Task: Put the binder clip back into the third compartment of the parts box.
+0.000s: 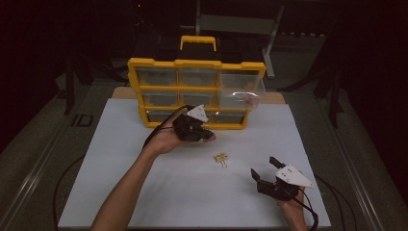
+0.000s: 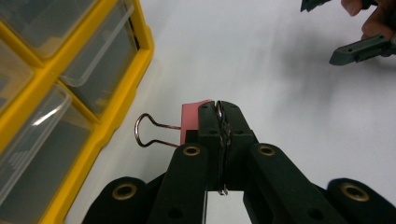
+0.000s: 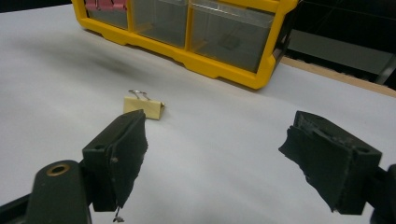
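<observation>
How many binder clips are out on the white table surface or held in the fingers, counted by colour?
Pink binder clip, pinched in the left gripper: 1
Yellow binder clip, lying on the white table ahead of the open right gripper: 1
Total: 2
More pink ones show inside a drawer of the yellow organiser; their number cannot be told.

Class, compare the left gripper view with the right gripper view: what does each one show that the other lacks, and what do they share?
Left gripper view: the left gripper, jaws shut on a pink binder clip with a wire handle sticking out.

Right gripper view: a yellow binder clip lying loose on the table, between and beyond the open jaws.

Both: the yellow drawer organizer with clear drawers, the white table, and the right gripper.
</observation>
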Motion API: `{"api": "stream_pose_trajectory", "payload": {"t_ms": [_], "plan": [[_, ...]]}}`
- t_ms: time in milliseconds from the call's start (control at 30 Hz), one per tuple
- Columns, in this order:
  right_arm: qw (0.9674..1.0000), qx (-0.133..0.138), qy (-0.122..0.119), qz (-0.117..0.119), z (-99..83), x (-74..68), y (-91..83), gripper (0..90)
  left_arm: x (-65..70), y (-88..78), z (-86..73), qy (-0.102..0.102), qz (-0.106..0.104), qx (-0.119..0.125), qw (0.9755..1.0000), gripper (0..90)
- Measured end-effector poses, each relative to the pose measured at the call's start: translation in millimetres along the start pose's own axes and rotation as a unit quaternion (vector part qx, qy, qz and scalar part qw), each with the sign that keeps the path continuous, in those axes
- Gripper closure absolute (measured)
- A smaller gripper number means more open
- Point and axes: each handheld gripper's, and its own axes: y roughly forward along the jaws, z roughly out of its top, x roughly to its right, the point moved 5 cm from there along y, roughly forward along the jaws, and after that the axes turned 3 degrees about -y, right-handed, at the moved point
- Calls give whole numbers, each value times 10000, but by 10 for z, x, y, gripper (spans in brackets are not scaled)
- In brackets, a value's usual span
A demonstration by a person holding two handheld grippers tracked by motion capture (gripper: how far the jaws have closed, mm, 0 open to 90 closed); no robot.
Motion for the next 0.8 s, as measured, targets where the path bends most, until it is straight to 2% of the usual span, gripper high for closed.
{"api": "stream_pose_trajectory", "payload": {"t_ms": [267,800], "plan": [[10000,1,-6,6,-1,-1,4,186,-10,-126,69,18,50,144,9999,894],[10000,2,3,3,-1,3,2,186,-63,-341,177,87,208,255,9994,893]]}}
